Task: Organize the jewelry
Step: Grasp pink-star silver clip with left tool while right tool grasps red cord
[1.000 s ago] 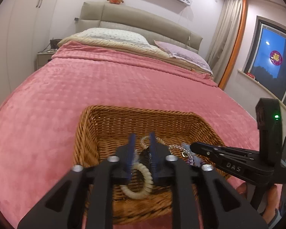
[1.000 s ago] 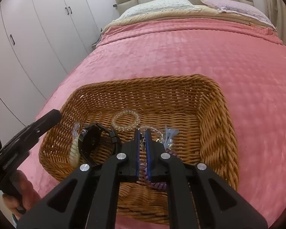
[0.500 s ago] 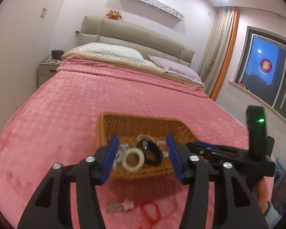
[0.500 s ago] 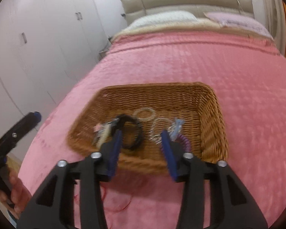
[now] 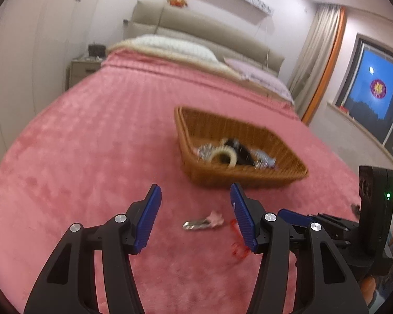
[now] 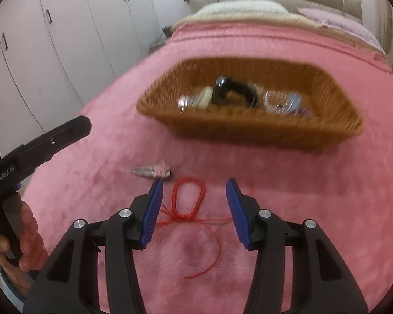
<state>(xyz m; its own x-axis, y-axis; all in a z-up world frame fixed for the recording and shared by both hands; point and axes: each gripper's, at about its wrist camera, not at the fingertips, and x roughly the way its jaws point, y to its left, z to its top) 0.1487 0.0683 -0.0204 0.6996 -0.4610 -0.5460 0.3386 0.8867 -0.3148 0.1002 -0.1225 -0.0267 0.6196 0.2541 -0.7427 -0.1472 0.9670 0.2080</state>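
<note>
Red cord bracelet and a small hair clip lay on the pink bedspread before the wicker basket of jewelry; left gripper and right gripper hovered, jaws spread, empty.

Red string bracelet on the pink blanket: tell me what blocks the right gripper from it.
Nothing visible does. The red string bracelet lies flat on the pink blanket, framed between the open right gripper fingers, bare blanket around it.
</note>
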